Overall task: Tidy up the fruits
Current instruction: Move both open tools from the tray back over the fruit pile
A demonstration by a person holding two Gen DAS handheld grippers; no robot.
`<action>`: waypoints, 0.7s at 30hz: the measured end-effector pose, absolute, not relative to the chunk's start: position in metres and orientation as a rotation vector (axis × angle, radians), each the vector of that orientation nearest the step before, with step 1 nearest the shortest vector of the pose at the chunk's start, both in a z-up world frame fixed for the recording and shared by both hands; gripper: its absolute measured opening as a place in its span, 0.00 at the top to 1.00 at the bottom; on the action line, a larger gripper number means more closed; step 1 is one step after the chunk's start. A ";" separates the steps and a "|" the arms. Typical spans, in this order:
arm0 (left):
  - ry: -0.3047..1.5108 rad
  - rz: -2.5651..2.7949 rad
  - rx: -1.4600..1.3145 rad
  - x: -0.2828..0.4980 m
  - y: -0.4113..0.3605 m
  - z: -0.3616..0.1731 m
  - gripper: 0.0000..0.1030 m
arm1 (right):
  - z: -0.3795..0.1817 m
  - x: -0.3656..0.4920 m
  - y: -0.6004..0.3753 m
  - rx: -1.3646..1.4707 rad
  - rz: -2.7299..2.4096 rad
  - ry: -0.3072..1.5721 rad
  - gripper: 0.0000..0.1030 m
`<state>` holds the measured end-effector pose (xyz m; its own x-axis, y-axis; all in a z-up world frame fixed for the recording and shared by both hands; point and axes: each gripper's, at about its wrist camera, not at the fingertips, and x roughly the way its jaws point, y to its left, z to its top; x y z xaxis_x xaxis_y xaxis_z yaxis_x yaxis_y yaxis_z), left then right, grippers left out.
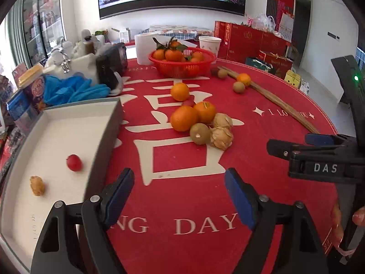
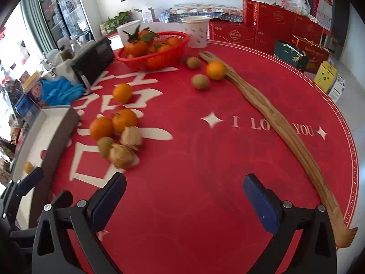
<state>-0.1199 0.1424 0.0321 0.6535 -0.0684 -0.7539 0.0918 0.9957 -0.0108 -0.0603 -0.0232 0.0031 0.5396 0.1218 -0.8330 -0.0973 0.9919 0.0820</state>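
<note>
Both the left gripper [image 1: 179, 196] and right gripper [image 2: 184, 202] are hovering near, spread wide and carrying nothing. Just beyond, papery husked physalis [image 1: 220, 134] are sitting against a kiwi [image 1: 200, 133] and firm oranges [image 1: 183, 118]; the husks are likely crushing easily, so gripping gently across the middle seems wise.

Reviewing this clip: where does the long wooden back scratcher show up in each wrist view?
Left wrist: the wooden back scratcher runs diagonally across the upper right, from near the red basket down toward the right gripper.
Right wrist: it sweeps down the right side, its hand-shaped end at the lower right edge.
Shared landmark: the lone orange resting against its far end.
</note>
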 end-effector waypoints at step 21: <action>0.961 -0.045 0.011 -0.092 0.130 0.003 0.00 | -0.017 -0.059 -0.034 -0.064 0.099 0.945 0.00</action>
<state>-0.0919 0.1302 0.0033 0.5720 -0.0337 -0.8195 0.0432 0.9990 -0.0110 -0.0586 -0.0341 -0.0170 0.5814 0.0565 -0.8117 -0.1123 0.9936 -0.0112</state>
